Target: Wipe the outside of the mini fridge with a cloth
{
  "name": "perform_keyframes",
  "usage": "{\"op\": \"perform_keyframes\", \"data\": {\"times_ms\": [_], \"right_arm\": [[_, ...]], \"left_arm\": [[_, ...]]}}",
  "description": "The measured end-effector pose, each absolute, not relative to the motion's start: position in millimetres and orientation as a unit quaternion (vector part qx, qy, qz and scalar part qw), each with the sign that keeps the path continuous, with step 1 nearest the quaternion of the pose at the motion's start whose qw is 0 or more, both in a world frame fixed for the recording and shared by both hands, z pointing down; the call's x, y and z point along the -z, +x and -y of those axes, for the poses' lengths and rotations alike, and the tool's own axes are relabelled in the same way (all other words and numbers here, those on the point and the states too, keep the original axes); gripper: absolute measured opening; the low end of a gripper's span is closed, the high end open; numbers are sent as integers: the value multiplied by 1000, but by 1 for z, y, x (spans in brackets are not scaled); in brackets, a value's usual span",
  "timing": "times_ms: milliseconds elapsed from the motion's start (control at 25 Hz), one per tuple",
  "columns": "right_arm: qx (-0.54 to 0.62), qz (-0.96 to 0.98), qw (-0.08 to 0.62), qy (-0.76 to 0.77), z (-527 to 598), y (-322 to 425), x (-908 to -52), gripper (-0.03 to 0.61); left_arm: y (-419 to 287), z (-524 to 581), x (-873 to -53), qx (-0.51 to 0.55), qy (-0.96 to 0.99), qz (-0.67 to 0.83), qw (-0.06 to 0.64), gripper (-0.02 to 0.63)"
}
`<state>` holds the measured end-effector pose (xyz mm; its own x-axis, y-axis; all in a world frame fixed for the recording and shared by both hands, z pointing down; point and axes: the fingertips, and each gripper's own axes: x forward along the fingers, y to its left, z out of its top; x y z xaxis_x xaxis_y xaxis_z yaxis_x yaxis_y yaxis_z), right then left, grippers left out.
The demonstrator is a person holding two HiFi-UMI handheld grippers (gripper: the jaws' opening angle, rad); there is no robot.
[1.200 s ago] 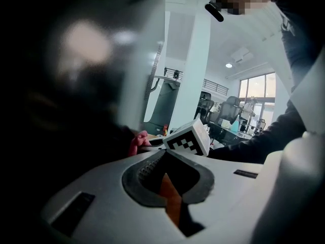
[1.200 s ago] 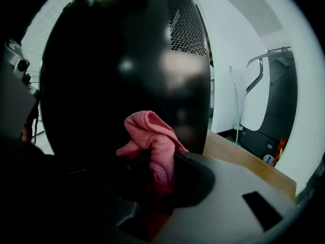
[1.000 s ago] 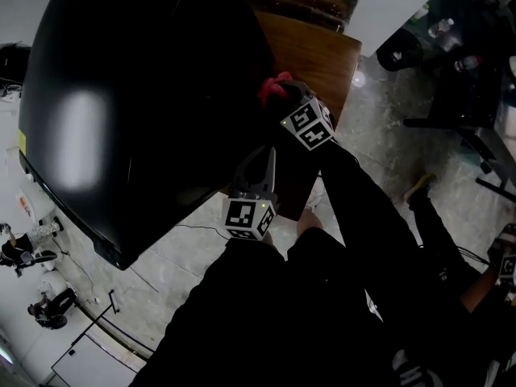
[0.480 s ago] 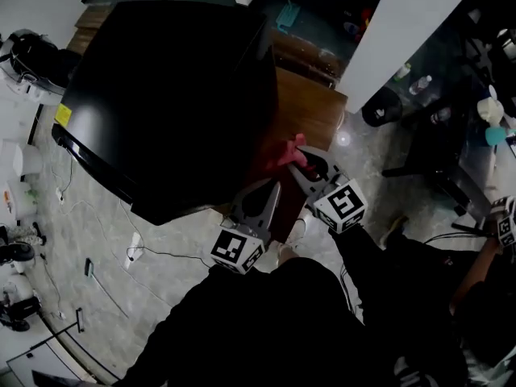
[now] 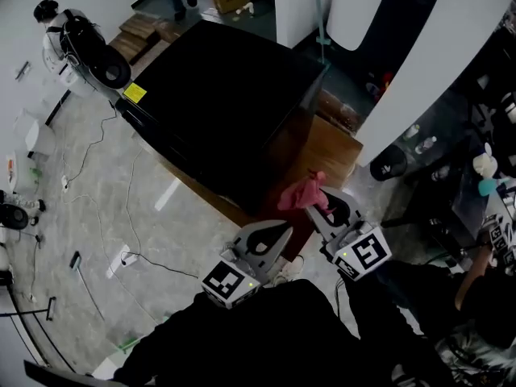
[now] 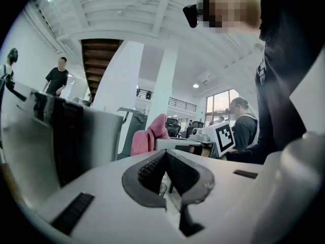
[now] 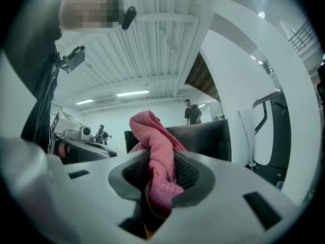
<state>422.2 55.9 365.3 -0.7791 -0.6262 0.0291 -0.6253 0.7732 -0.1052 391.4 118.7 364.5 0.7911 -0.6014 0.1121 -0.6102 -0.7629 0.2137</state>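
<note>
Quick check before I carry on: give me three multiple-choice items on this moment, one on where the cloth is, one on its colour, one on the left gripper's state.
1. Where is the cloth?
A. in the left gripper
B. in the right gripper
C. in neither

2. What colour is the cloth?
A. blue
B. pink
C. white

3. How do the left gripper's jaws stand?
A. wide apart
B. shut on the cloth
C. together, nothing between them

Answers:
1 B: the right gripper view shows its jaws clamped on the cloth.
2 B: it reads pink in all three views.
3 C: the left gripper view shows the jaw tips meeting with nothing held.
</note>
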Motion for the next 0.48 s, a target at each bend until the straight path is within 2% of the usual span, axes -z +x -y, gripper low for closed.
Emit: {"op": "perform_keyframes", "data": {"times_ms": [320,480], "right_arm": [[13,-942,24,-335,-90,341,-293,101],[7,-937,19,-349,-94,306,-267,101]], "left_arm": [[296,-136,-306,3,943,323,83,6],[251,-138,-278,11,944,315,96,6]]}}
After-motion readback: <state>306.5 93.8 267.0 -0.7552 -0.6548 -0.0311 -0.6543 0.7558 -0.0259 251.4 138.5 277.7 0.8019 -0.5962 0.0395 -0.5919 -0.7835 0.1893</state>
